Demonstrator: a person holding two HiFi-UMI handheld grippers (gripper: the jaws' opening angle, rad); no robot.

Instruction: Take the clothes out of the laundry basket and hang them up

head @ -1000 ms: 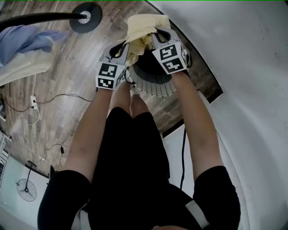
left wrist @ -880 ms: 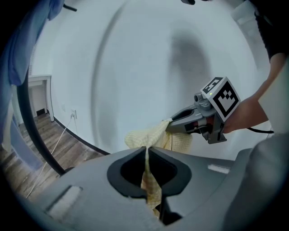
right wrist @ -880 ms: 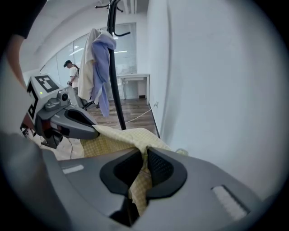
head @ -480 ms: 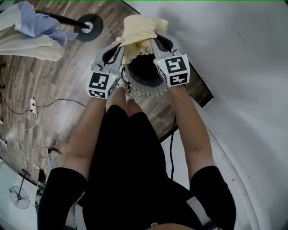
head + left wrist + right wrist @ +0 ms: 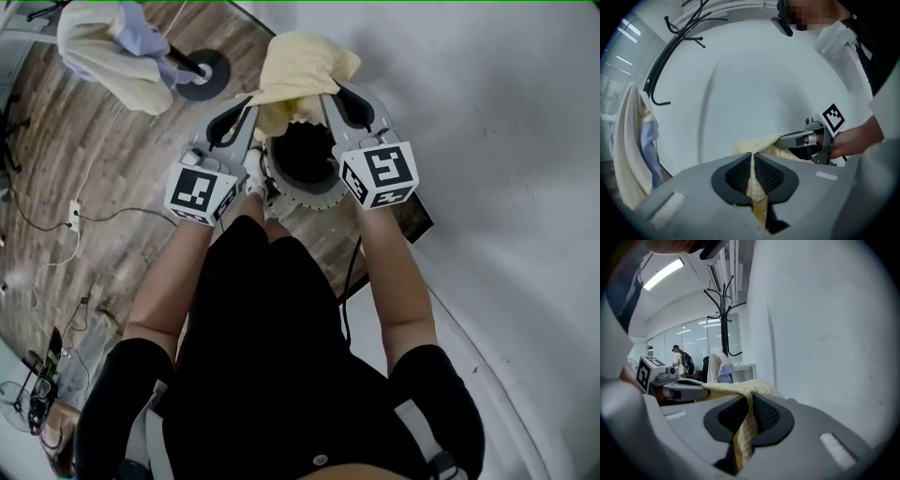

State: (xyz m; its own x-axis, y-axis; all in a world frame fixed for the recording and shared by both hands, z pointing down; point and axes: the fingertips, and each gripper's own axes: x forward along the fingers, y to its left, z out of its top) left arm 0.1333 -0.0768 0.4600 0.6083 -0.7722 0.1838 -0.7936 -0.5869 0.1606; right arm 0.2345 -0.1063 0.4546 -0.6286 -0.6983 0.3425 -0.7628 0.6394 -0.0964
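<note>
A pale yellow waffle-knit garment point(image 5: 298, 73) is stretched between both grippers above the round white laundry basket point(image 5: 302, 189), whose dark inside shows nothing clear. My left gripper point(image 5: 251, 105) is shut on one edge of the yellow cloth point(image 5: 754, 185), pinched between its black pads. My right gripper point(image 5: 323, 94) is shut on the other edge, and the cloth point(image 5: 743, 432) hangs down through its jaws. In the left gripper view the right gripper point(image 5: 787, 139) shows at the right, holding the garment point(image 5: 757, 144).
A black coat stand point(image 5: 723, 317) with a cream garment point(image 5: 98, 42) and a blue one point(image 5: 142, 37) hung on it rises at the left; its round base point(image 5: 206, 67) sits on the wood floor. A white wall point(image 5: 506, 141) runs on the right. Cables point(image 5: 56, 234) lie on the floor.
Both grippers kept their hold on the yellow garment. The view swung, so the basket and the coat stand's base shifted right and the hung clothes came in at the upper left.
</note>
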